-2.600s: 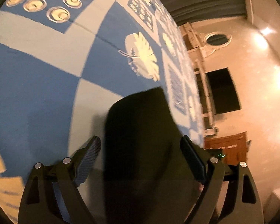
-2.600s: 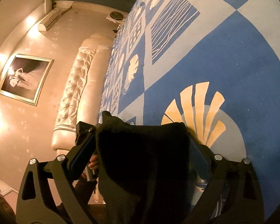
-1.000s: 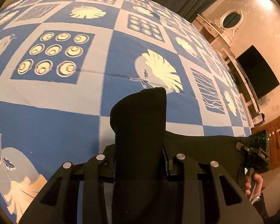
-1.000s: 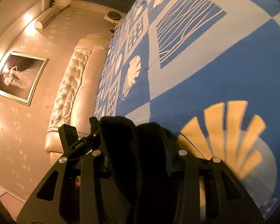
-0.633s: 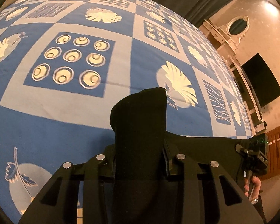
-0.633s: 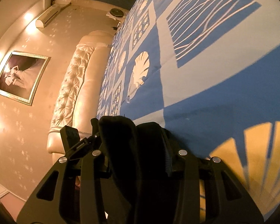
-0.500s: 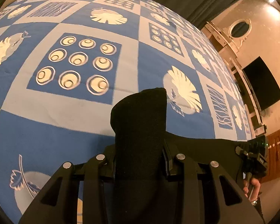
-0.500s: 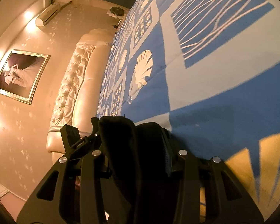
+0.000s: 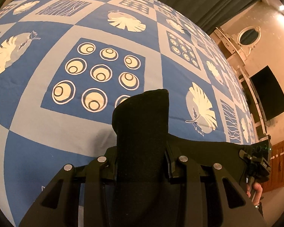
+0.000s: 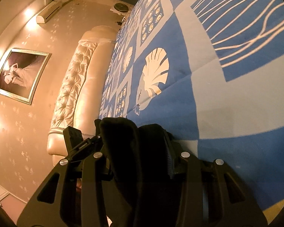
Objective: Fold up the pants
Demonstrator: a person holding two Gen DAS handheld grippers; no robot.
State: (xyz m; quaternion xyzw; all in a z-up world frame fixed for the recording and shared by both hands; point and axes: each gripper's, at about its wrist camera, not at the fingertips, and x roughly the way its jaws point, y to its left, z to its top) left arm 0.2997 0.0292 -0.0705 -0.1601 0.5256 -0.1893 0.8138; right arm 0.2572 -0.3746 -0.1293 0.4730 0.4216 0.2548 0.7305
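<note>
The black pants are pinched in both grippers and held stretched above the blue patterned bedspread. My left gripper is shut on one bunched end that sticks up between its jaws. The cloth runs right to my right gripper, seen held in a hand. In the right wrist view my right gripper is shut on the other bunched end of the pants, and the left gripper shows at the left.
The bedspread covers a wide bed with a tufted cream headboard. A wooden cabinet, a dark TV and a framed picture stand along the walls.
Both grippers were open around the pants 2.6 s ago and have since shut on them. Both have carried the pants forward over the bed; the pattern slides back beneath.
</note>
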